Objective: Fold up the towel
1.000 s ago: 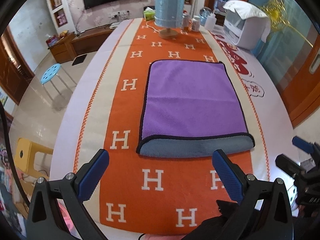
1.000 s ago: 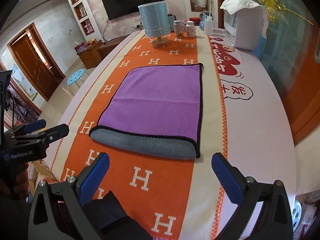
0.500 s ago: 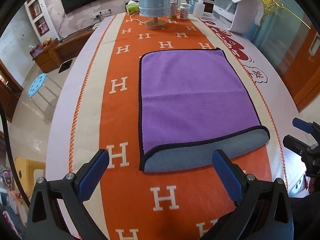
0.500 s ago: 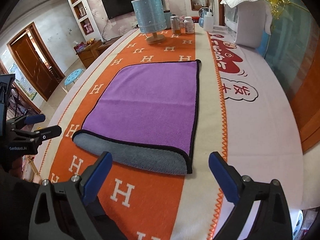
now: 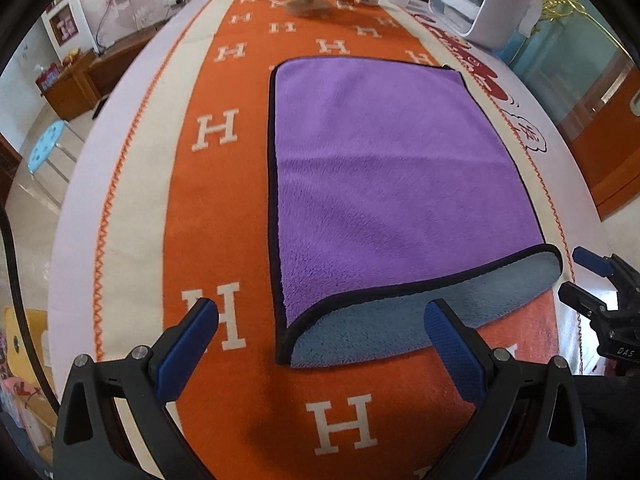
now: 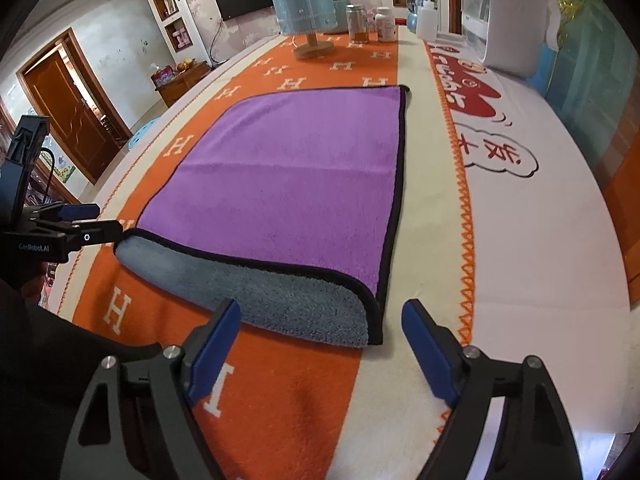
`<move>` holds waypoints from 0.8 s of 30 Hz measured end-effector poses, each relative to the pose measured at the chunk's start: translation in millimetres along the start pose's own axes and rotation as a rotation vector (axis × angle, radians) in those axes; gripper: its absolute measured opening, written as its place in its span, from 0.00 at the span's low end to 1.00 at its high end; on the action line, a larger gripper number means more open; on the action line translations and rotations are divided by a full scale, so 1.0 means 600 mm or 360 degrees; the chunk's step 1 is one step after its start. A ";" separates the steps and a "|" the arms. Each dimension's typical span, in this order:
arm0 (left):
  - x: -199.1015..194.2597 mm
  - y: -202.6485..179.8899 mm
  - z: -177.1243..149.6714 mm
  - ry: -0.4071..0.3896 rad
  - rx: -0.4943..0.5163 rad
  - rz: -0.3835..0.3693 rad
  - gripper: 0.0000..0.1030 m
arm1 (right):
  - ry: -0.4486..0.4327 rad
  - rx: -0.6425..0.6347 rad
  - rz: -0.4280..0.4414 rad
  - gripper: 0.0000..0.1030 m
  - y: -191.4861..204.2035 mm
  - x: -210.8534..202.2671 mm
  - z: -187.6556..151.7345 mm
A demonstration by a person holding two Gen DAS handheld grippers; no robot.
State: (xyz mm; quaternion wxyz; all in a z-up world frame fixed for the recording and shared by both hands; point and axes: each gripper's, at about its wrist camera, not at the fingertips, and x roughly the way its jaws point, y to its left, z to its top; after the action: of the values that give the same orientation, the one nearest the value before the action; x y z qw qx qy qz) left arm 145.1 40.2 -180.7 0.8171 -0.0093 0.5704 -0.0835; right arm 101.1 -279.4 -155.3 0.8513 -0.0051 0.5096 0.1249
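A purple towel (image 5: 392, 168) with a black hem and grey underside lies folded once on the orange H-patterned table cover; its grey fold (image 5: 400, 320) faces me. It also shows in the right wrist view (image 6: 292, 184). My left gripper (image 5: 320, 328) is open, just short of the towel's near left corner. My right gripper (image 6: 322, 328) is open, just short of the near right corner (image 6: 372, 332). Each gripper shows in the other's view: the right one (image 5: 592, 280) and the left one (image 6: 80, 224).
A blue-shaded lamp (image 6: 304, 4) on a wooden base, jars (image 6: 358, 24) and a bottle stand at the table's far end. A white appliance (image 6: 508, 20) stands far right. A blue stool (image 5: 48, 144) stands on the floor at left.
Both grippers have moved forward and down toward the towel's near folded edge, which now sits right in front of the fingers. The towel has not moved.
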 end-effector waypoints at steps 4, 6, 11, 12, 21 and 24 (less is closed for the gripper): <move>0.021 0.009 0.002 0.0049 -0.0013 -0.0026 0.99 | 0.0032 -0.0003 0.0003 0.75 -0.004 0.017 0.000; 0.030 0.011 0.002 0.0071 -0.0014 -0.0031 0.99 | 0.0047 -0.0003 0.0010 0.74 -0.005 0.025 -0.001; 0.045 0.010 0.001 0.0112 -0.0004 -0.0051 0.97 | 0.0061 -0.0004 0.0019 0.72 -0.008 0.037 -0.001; 0.048 0.009 0.001 0.0117 -0.0003 -0.0051 0.97 | 0.0065 -0.0004 0.0018 0.71 -0.009 0.040 -0.001; 0.063 -0.003 -0.002 0.0167 -0.0005 -0.0057 0.86 | 0.0081 -0.0040 0.0030 0.62 -0.004 0.045 0.000; 0.064 -0.004 -0.009 0.0177 -0.0009 -0.0058 0.82 | 0.0085 -0.0040 0.0028 0.57 -0.005 0.044 -0.002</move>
State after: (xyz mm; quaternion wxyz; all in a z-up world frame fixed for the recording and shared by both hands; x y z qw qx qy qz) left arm 152.7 32.6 -217.7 0.7823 -0.0173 0.6150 -0.0973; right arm 112.7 -276.7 -179.1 0.8362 -0.0144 0.5305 0.1386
